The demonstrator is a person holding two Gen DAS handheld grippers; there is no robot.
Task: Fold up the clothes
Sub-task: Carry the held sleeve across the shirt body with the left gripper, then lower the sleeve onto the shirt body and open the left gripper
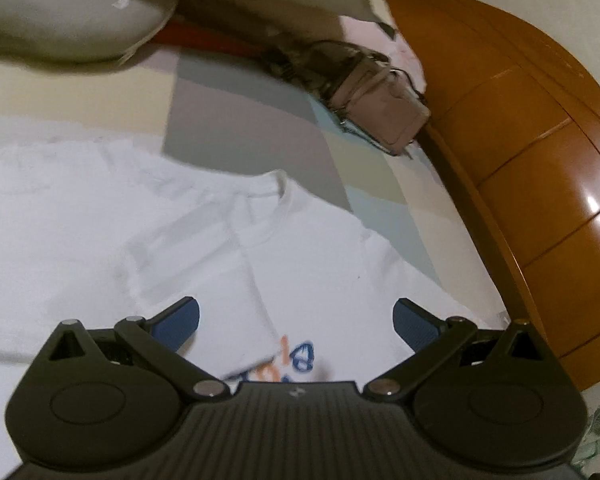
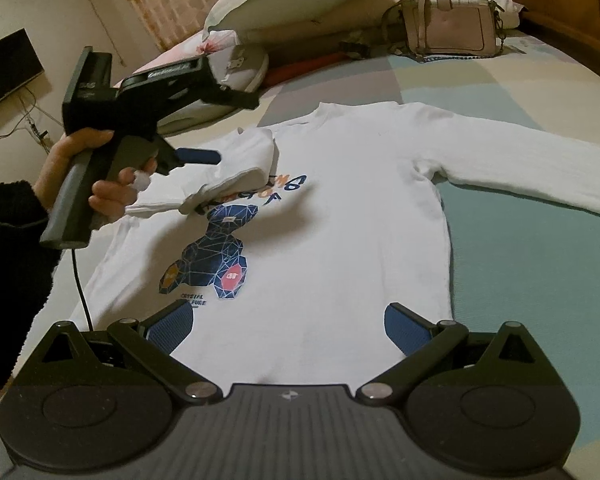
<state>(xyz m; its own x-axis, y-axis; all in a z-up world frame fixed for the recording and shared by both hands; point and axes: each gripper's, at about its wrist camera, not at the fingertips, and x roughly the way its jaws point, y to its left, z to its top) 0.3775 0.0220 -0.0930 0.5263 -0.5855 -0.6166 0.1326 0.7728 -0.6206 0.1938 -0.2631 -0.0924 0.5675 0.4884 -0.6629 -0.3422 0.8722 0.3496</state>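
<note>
first sleeve lies folded over the white shirt (image 2: 320, 240); left gripper (image 1: 296, 322) and right gripper (image 2: 288, 326) both gape wide, empty. next, probably grasp the outstretched sleeve (image 2: 520, 152).

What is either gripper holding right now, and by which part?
Nothing is held. The left gripper and right gripper are both open above the white shirt, its left sleeve lying folded across the chest.
</note>
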